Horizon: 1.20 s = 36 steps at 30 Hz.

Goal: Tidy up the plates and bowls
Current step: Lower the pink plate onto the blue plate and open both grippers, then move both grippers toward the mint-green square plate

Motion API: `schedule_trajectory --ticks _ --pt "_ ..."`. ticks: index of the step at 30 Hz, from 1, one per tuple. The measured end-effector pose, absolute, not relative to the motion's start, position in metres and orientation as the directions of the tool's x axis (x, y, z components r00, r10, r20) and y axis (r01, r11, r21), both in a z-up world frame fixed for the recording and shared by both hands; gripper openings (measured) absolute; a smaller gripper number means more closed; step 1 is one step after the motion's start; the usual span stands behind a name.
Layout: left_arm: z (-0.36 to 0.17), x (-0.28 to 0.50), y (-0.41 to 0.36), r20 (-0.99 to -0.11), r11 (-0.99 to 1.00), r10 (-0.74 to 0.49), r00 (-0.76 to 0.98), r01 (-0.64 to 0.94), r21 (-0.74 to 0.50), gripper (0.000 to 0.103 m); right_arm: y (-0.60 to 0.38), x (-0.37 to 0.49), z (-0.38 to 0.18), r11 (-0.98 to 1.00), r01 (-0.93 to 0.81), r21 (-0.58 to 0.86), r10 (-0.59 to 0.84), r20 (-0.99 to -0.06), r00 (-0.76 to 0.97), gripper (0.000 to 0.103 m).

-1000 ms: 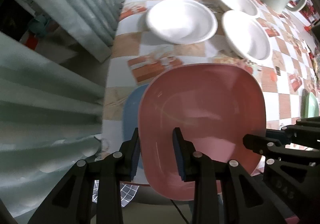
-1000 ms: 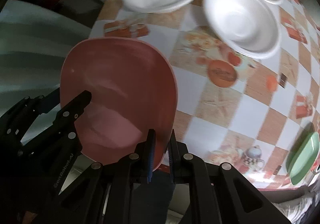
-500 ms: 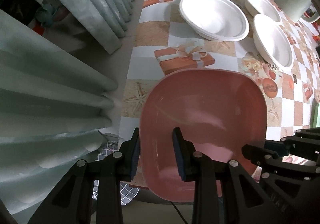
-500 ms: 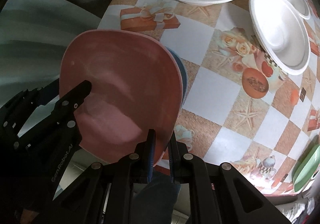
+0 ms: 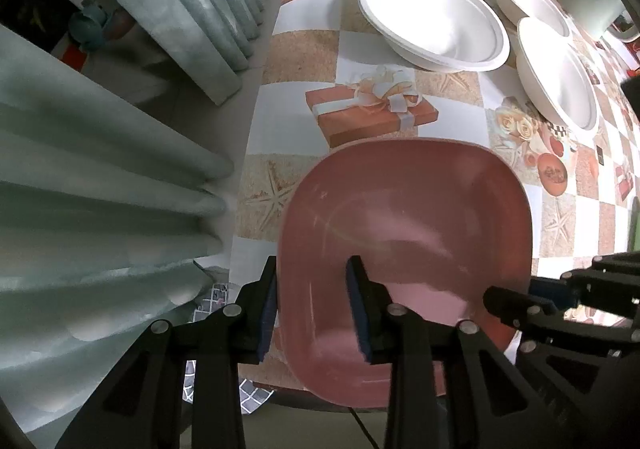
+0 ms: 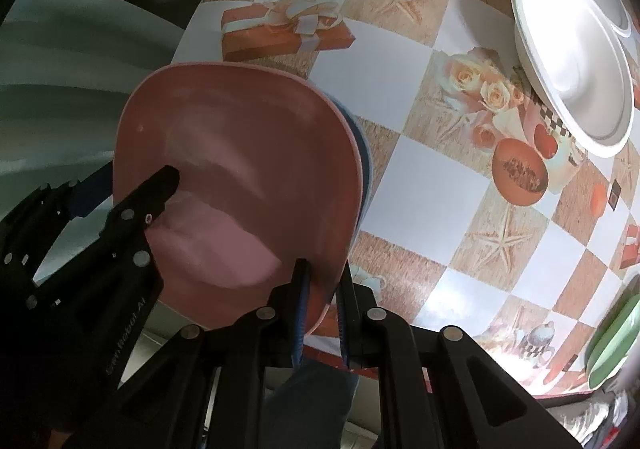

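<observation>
The jaws of the left gripper (image 5: 313, 305) were set apart, one blue pad outside the left rim of the pink plate (image 5: 404, 245) and the other over its inner face; whether the pads pressed the rim could not be told. The jaws of the right gripper (image 6: 323, 305) were clamped on the near right edge of the same plate (image 6: 240, 185), with the rim caught between the two pads. The plate was seen lying at the near edge of the bench (image 5: 280, 61), directly ahead of both pairs of jaws. A blue plate (image 6: 366, 169) was seen under it, only its rim showing past the pink plate's right edge in the right wrist view.

Further ahead of the jaws, a printed gift box was seen on the checked covering of the bench. Beyond that, three white bowls were set: a large white bowl (image 5: 432, 21) straight ahead, a second white bowl (image 5: 560, 73) to its right and just beside it, and a third white bowl (image 5: 528, 1) behind these. Far to the right of the right jaws, a green plate (image 6: 612, 333) was seen at the bench edge. To the left of the left jaws, a pale curtain (image 5: 100, 177) hung beside the bench.
</observation>
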<state>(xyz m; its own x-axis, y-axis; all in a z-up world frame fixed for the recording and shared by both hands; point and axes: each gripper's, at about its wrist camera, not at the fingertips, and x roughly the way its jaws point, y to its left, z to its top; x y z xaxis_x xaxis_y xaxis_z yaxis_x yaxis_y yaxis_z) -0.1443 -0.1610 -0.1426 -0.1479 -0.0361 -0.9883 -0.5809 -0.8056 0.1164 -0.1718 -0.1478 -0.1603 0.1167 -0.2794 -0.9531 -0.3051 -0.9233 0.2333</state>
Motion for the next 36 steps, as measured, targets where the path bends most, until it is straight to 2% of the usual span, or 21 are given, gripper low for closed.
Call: schedule_trajectory --ticks 3,5,7,9,10,11,14,15,16,25,36 --pt "-0.143 -0.142 -0.161 -0.989 -0.804 -0.015 -0.145 -0.586 0.098 0.053 -0.142 -0.173 -0.162 -0.918 -0.307 0.252 -0.3 -0.947 0.118 0.014" --pt "-0.141 -0.14 -0.162 -0.986 -0.805 -0.013 -0.163 -0.584 0.107 0.071 -0.137 -0.17 -0.155 -0.919 -0.305 0.248 -0.295 -0.948 0.121 0.014" --pt "-0.139 -0.139 -0.161 -0.984 -0.807 -0.012 -0.176 -0.58 0.113 0.079 -0.127 -0.165 -0.16 -0.914 -0.313 0.256 -0.305 -0.945 0.118 0.02" --pt "-0.138 -0.14 -0.162 -0.98 -0.812 -0.034 -0.195 -0.567 0.141 0.079 -0.12 -0.163 -0.158 -0.917 -0.322 0.235 -0.284 -0.952 0.113 0.056" --pt "-0.137 -0.142 -0.163 -0.979 -0.815 -0.039 -0.198 -0.56 0.146 0.079 -0.115 -0.16 -0.152 -0.921 -0.324 0.217 -0.266 -0.957 0.113 0.066" --pt "-0.137 -0.144 -0.166 -0.981 -0.823 -0.039 -0.191 -0.55 0.14 0.082 -0.109 -0.159 -0.151 -0.92 -0.33 0.21 -0.257 -0.961 0.106 0.081" --pt "-0.136 -0.152 -0.173 -0.983 -0.844 -0.041 -0.177 -0.521 0.129 0.093 -0.092 -0.153 -0.146 -0.898 -0.365 0.247 -0.29 -0.955 0.067 0.102" --pt "-0.136 -0.152 -0.174 -0.982 -0.845 -0.049 -0.183 -0.517 0.139 0.095 -0.087 -0.152 -0.144 -0.892 -0.376 0.253 -0.295 -0.954 0.057 0.102" --pt "-0.135 -0.152 -0.173 -0.98 -0.845 -0.054 -0.189 -0.514 0.146 0.103 -0.082 -0.15 -0.143 -0.888 -0.382 0.256 -0.295 -0.954 0.048 0.102" --pt "-0.117 -0.133 -0.155 -0.991 -0.833 0.025 -0.134 -0.551 0.053 0.103 -0.054 -0.12 -0.115 -0.908 -0.366 0.205 -0.243 -0.968 0.061 0.102" --pt "-0.103 -0.103 -0.119 -0.993 -0.768 0.028 -0.116 -0.639 0.053 0.103 -0.002 -0.062 -0.111 -0.835 -0.507 0.213 -0.267 -0.963 0.036 0.102"
